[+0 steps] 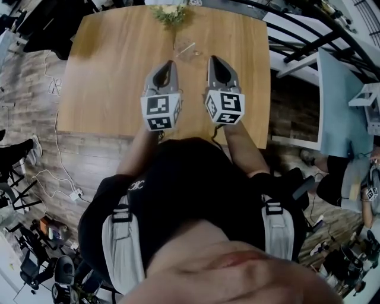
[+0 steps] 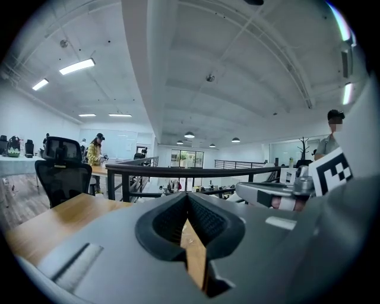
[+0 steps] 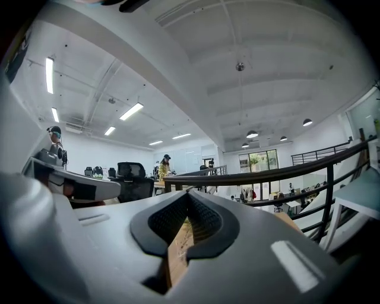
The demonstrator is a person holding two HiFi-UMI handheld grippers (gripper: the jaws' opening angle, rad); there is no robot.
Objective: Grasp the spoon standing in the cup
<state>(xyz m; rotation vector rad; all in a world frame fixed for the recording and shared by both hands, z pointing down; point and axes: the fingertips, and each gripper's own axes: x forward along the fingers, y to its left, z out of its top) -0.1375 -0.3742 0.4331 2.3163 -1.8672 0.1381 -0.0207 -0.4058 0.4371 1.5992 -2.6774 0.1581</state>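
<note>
Holding two grey hand-held grippers out over a light wooden table [image 1: 101,77], a person in a black top faces a small clear glass cup [image 1: 186,48] that stands on the far part of the tabletop, just this side of a sprig of pale flowers and green leaves [image 1: 170,13]. At left, the left gripper [image 1: 170,63] hangs above the wood with its ribbed black pads [image 2: 206,222] pressed together at the tips and nothing between them; its own view shows only a sliver of tabletop below the meeting point. The cup sits ahead of both grippers, roughly between their lines and apart from each. The spoon said to stand in it is too thin and faint to pick out with certainty from the head view, and neither gripper view shows it. At right, the right gripper [image 1: 214,59] is likewise closed tip to tip and empty. Such a spoon is probably light, stiff and smooth, so it may slip or swivel against the rim; the glass looks easy to tip and breakable. The likely place to take hold is the upper handle, above the rim, pinched across its flat faces once the jaws are opened, clear of the glass.
</note>
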